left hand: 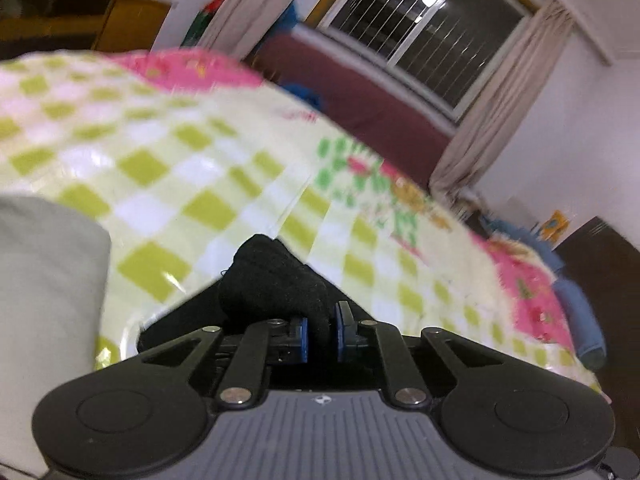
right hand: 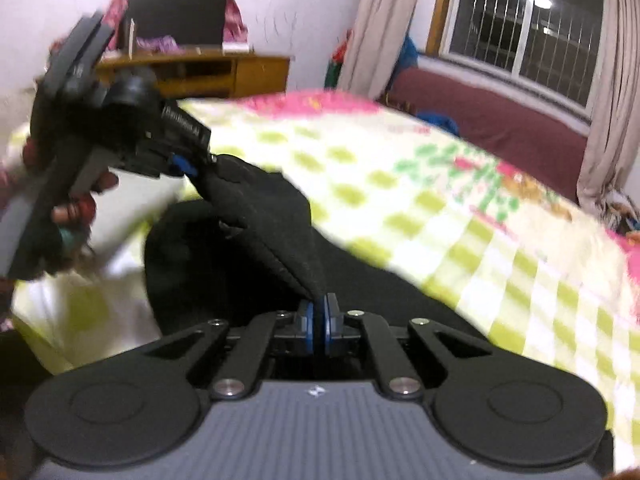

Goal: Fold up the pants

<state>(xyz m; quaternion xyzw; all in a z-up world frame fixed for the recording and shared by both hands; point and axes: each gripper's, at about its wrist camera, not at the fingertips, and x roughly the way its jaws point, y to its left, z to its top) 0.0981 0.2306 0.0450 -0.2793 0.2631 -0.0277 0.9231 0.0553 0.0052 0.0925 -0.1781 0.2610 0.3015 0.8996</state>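
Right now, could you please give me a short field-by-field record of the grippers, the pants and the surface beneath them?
left gripper: shut on a bunch of the black pants
right gripper: shut on a taut edge of the pants
pants: lifted between both grippers, partly draped on the bed
surface: checkered bedspread, green, white and pink
image: motion-blurred

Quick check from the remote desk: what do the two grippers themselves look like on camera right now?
Both match: the left gripper and right gripper have blue pads on black fingers, black linkage bars with silver pivot pins, two round black discs, and a ribbed grey body bearing a small white logo. The right wrist view shows white lettering on the left gripper's side, too blurred to read.
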